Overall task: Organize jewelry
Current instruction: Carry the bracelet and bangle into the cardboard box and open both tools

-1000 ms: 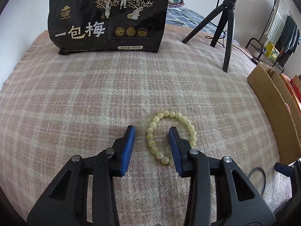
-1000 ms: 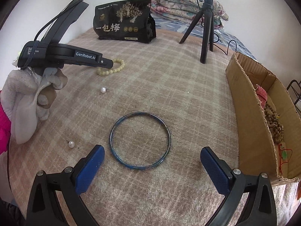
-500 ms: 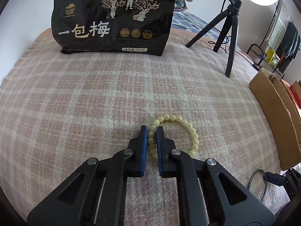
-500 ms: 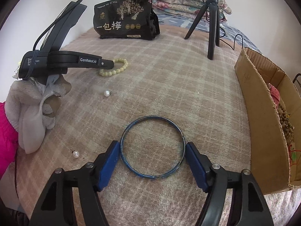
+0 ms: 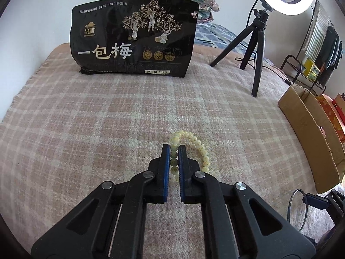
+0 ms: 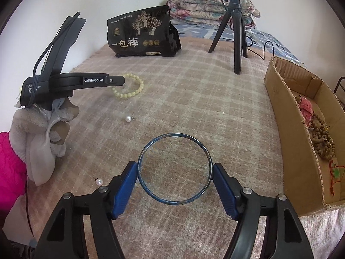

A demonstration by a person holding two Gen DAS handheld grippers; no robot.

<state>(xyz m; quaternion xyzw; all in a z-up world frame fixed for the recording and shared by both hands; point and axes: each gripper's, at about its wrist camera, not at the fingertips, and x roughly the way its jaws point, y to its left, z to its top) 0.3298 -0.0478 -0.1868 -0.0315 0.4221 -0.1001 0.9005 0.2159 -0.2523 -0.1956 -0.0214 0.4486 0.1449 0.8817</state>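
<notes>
Pale yellow bead bracelet sits on the plaid blanket, one side pinched upright, the rest of its loop draping right. Thin blue bangle lies flat on the blanket, nearer than the bracelet. Two white pearl earrings: one between bracelet and bangle, another just left of the bangle.

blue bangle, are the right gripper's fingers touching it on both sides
Touching. The right wrist view shows both blue fingers pressed against the blue bangle, no gap either side.
</notes>
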